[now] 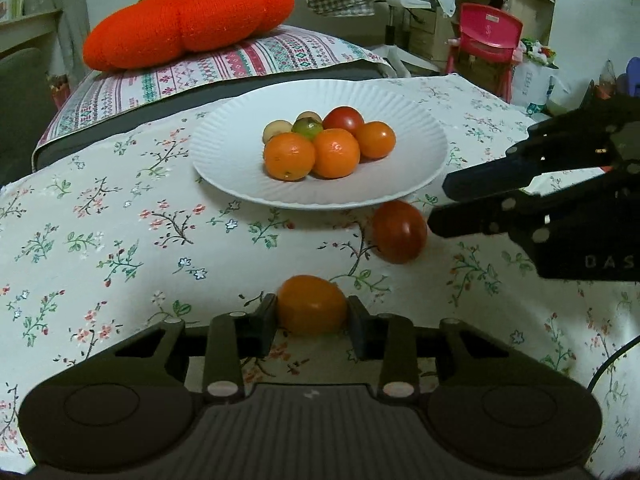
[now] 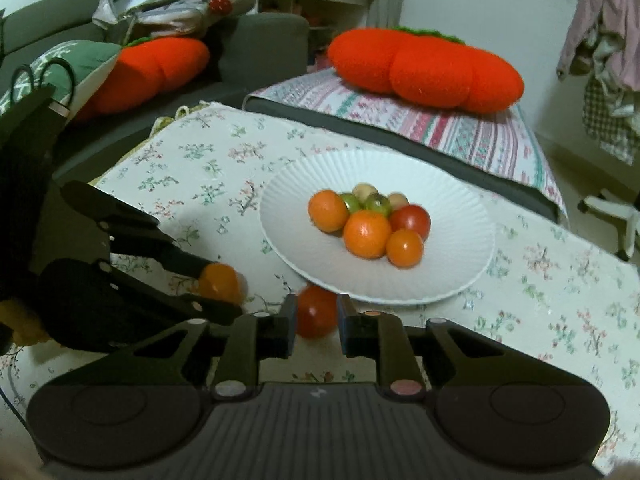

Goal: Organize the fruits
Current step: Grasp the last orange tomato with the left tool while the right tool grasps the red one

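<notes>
Nearest the left wrist camera, the black left gripper [image 1: 312, 318] pinches a small orange tomato-like fruit [image 1: 312, 304] between both fingers, low over the floral tablecloth [image 1: 120, 240]. The black right gripper [image 2: 317, 318] has a round red tomato [image 2: 316, 310] between its fingers; they appear to touch it, but firm contact cannot be confirmed. The left wrist view shows white lettering "DAS" on the right gripper body, cut off at the frame edge. Beyond, the ribbed white plate [image 1: 224, 148] holds oranges, a red tomato, limes and pale fruits. Farther back, a knitted orange pumpkin cushion [image 1: 188, 20] lies on a striped cloth. Only the right wrist view shows a second orange cushion [image 2: 148, 68].
</notes>
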Tool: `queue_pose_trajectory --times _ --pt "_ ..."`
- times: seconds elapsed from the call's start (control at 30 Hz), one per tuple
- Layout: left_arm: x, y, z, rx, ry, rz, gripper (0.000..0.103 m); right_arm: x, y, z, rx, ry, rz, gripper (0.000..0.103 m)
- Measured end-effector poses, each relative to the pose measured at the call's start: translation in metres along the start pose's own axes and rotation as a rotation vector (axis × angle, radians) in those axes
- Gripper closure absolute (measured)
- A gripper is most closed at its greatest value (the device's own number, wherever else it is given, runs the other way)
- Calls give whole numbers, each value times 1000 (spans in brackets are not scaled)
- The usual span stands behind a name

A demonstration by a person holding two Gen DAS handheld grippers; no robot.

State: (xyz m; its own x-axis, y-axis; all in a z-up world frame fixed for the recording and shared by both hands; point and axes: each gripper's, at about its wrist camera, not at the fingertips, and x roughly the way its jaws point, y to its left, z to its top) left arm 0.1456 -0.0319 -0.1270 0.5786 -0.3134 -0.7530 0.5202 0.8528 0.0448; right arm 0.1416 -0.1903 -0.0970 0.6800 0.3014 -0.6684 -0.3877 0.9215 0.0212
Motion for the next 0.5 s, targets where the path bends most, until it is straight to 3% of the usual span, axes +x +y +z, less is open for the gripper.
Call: queue_pose_trajectory --times 0.03,0.1,0.4,0.5 --pt "0 0 0 -1 -1 -1 88 1 -1 -2 1 3 -2 71" --pt "1 0 0 0 -4 -1 88 3 -1 -5 -1 5 -9 67" --pt "0 -2 -1 15 -6 3 88 24 4 -7 61 41 34 65" --pt "-1 -3 -1 23 -5 1 89 32 7 -6 58 56 16 72"
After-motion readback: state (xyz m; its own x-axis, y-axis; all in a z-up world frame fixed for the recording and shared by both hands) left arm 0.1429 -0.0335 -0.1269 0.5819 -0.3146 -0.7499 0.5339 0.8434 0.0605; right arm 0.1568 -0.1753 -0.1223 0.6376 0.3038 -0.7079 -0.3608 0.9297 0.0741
